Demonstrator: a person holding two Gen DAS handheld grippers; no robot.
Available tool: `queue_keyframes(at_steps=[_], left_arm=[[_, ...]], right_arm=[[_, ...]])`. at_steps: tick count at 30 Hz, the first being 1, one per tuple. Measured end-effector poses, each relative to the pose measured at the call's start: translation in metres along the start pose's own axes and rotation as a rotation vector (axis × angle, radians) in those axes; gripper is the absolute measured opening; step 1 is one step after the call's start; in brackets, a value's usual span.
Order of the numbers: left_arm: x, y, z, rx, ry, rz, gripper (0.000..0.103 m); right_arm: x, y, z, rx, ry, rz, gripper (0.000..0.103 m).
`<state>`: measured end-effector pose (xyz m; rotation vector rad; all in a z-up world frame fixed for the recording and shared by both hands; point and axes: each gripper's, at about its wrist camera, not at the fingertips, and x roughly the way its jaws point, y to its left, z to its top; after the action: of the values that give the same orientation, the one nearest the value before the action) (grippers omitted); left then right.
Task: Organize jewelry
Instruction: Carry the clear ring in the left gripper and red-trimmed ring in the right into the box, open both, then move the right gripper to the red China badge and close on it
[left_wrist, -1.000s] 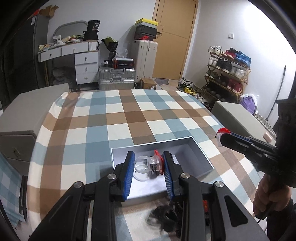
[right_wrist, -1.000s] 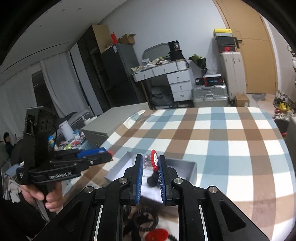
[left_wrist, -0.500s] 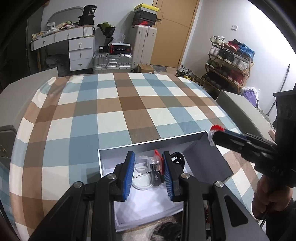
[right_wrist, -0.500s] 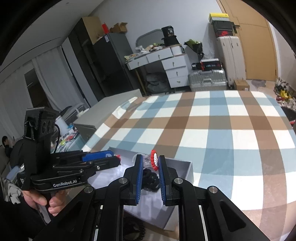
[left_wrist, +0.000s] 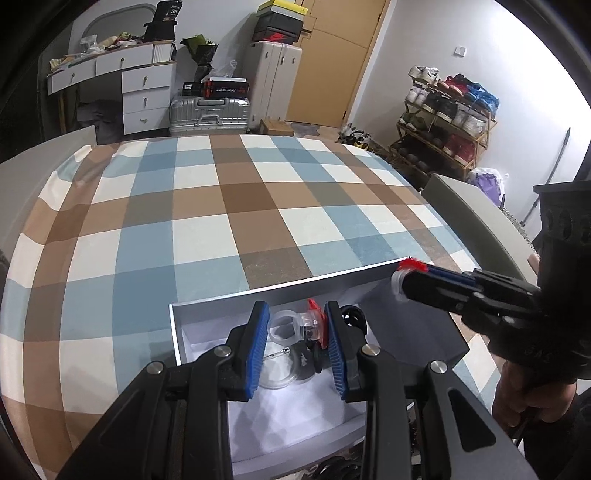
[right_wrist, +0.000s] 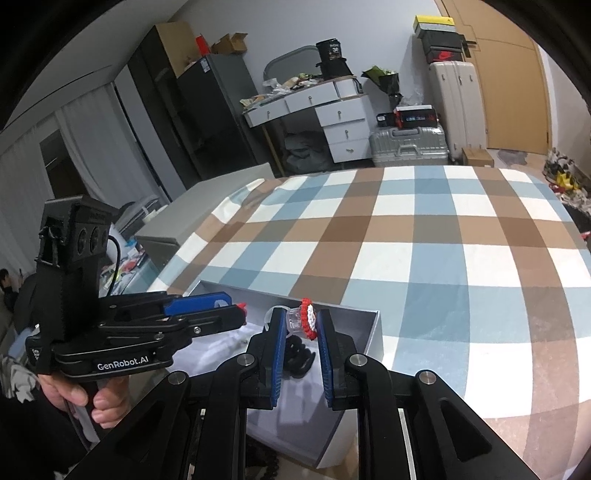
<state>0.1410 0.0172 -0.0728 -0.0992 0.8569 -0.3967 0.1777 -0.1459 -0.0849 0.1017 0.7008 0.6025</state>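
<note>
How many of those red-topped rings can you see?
2. One ring sits in the left gripper, the other ring in the right gripper; both grippers' jaws are opening. More may lie hidden in the box.

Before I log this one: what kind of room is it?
Most likely a lived-in bedroom or studio at home. A bed or table under a plaid cover fills the middle; behind it are a white dresser, suitcases and a shoe rack beside the door.
</note>
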Motion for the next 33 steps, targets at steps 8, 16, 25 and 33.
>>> queue_keyframes(at_steps=[8,16,25,33], left_arm=[[-0.01,0.001,0.002,0.009,-0.039,0.007,0.055],[-0.04,0.01,-0.002,-0.04,-0.149,0.072,0.067],[-0.078,0.015,-0.012,-0.089,-0.315,0.204,0.082],[-0.079,0.007,-0.03,-0.1,-0.335,0.33,0.099]], right_arm=[[-0.02,0.0,-0.001,0.017,-0.085,0.012,0.054],[-0.061,0.01,-0.007,-0.003,-0.22,-0.014,0.095],[-0.086,0.028,-0.015,-0.028,-0.264,-0.04,0.103],[-0.102,0.047,-0.031,-0.087,-0.286,-0.077,0.103]])
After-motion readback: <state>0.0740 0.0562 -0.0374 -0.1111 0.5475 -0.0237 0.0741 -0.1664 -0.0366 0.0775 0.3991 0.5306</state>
